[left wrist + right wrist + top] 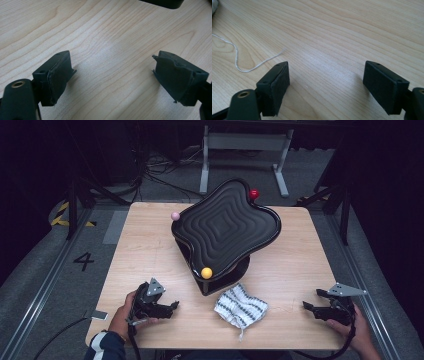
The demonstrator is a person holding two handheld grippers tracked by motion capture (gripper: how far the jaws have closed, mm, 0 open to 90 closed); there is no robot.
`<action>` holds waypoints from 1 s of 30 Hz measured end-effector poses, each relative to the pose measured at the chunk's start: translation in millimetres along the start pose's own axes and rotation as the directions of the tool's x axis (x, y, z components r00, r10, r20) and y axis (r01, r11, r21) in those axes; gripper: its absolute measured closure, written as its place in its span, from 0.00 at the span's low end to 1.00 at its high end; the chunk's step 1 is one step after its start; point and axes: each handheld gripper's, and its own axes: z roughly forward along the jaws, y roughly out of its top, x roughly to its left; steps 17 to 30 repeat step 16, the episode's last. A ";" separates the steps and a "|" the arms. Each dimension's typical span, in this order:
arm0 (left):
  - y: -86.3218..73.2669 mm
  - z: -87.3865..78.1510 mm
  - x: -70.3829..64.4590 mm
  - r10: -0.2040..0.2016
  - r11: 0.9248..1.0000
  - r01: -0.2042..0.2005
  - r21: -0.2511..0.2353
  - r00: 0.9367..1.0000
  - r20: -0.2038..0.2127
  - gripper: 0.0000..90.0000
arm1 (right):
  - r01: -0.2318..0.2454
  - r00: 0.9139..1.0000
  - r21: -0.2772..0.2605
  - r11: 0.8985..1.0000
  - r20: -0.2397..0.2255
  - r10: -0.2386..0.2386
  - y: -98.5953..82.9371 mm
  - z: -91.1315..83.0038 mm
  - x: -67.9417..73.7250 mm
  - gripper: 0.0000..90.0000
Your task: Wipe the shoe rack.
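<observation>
Resting, left gripper (167, 307): it sits low over the table (150, 245) near the front left corner, held by the left hand (122, 315); its jaws stand wide apart with nothing between them. In the left gripper view the gripper (112, 75) has only bare wood between its pads, and a dark edge of the tray shows at the top.
Pink ball (175, 215): it sits at the tray's far left rim, touching it.
Tray (225, 227): black, wavy-edged, with ridged rings inside; it stands on a dark base near the table's middle and tilts down toward the person.
Yellow ball (206, 273): it lies inside the tray at its low front edge, against the rim.
Red ball (254, 194): it sits at the tray's far rim, right of the pink one and well apart from it.
Cloth (240, 306): a crumpled white piece with dark pattern, lying on the table just in front of the tray's base, between the two grippers; both are well apart from it.
Thread (242, 60): a thin white strand curls on the wood in the right gripper view, left of the jaws.
Right gripper (311, 309): it rests near the front right corner in the right hand (357, 330), jaws spread and empty; its own view of the gripper (325, 82) has plain wood in the gap.
</observation>
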 end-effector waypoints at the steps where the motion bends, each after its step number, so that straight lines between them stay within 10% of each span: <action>1: 0.0 0.0 -0.1 -0.001 1.000 0.001 0.000 1.000 0.000 0.16 | 0.000 1.000 0.000 1.000 0.000 0.000 0.0 0.0 0.0 0.24; 30: 0.1 0.6 -0.4 -0.014 1.000 0.014 0.006 1.000 -0.009 0.14 | -0.001 1.000 0.001 1.000 0.003 0.001 0.0 0.0 0.1 0.23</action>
